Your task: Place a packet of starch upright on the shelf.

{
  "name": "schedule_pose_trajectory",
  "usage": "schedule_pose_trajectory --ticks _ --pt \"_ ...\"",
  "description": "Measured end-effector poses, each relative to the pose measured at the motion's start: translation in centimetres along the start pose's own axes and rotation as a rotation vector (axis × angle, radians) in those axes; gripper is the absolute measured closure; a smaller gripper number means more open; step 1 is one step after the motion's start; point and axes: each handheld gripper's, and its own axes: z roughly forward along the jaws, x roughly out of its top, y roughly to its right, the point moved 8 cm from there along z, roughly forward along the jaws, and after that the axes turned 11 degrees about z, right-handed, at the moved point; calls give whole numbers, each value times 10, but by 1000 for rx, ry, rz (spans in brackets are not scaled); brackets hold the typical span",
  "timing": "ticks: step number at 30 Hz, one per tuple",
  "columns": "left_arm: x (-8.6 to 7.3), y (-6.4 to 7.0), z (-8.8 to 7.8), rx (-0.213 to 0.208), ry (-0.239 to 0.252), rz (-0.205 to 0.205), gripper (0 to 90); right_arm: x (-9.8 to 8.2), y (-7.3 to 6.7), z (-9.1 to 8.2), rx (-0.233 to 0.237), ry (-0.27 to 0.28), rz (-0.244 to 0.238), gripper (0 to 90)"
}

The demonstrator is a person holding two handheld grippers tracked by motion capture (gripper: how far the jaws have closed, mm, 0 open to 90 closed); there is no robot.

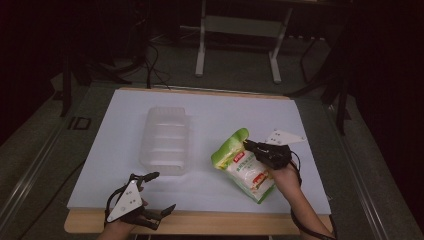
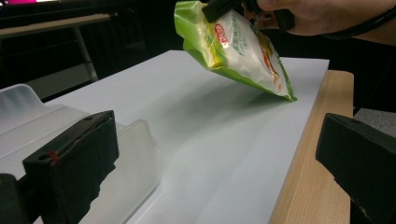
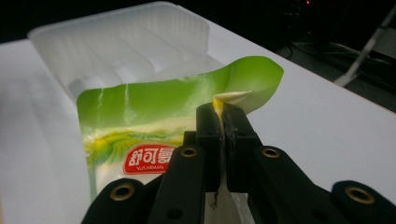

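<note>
I've got the wide white-topped table w/ pale wood edge [image 1: 200, 220] under me, smooth matte sheet. On it, left of centre, sits the clear ribbed plastic tray [image 1: 166, 140], empty, thin-walled, translucent.

Step in hand, as I judge it: carrying the glossy green-and-white food pouch [image 1: 245, 167] toward that tray. Pouch is lifted at the top, tilted, bottom corner down near the table; can't tell if it's touching or just off, shadow's dim. It's to the right of the tray, apart from it.

My right gripper [image 3: 223, 128] has its jaws pinched tight on the pouch's top seam; film is crinkly, soft, top edge curls over. My left gripper [image 1: 152, 192] sits at the near table edge, jaws spread wide, nothing in them.

Next move calls for swinging the pouch left over the tray rim & lowering before I let go; floppy film may fold.
</note>
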Motion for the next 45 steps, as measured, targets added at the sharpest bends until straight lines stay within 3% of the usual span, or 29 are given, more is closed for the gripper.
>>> schedule_pose_trajectory --ticks 7,12,14,18,20,26,28,33,36,37,38,43,45 --pt "2 3 2 -6 0 -8 0 10 -9 -15 30 54 15 866" --pt "5 7 4 -15 2 -4 0 18 -14 -23 24 78 0 866" --pt "9 9 7 -24 13 -34 0 25 -19 -29 22 103 -5 866" --pt "14 12 11 -34 13 -42 0 32 -25 -35 26 123 -14 867" --pt "22 15 15 -39 5 -22 0 42 -34 -41 40 144 -27 867" --pt "43 13 30 -34 13 -40 0 63 -55 -56 80 203 -44 867" --pt "53 12 37 -49 38 -45 0 70 -62 -61 94 222 -45 866" --pt "77 12 52 -64 56 -10 0 83 -77 -68 121 243 -72 866" --pt "86 13 58 -79 60 -19 0 88 -82 -69 127 256 -77 867" --pt "93 12 65 -101 67 -61 0 90 -85 -70 134 259 -82 866" --pt "95 12 67 -102 63 -68 0 94 -90 -71 142 272 -84 866" --pt "109 12 80 -90 72 -72 0 97 -97 -68 165 279 -78 866" --pt "114 11 83 -94 99 -81 0 96 -99 -66 176 278 -79 866"
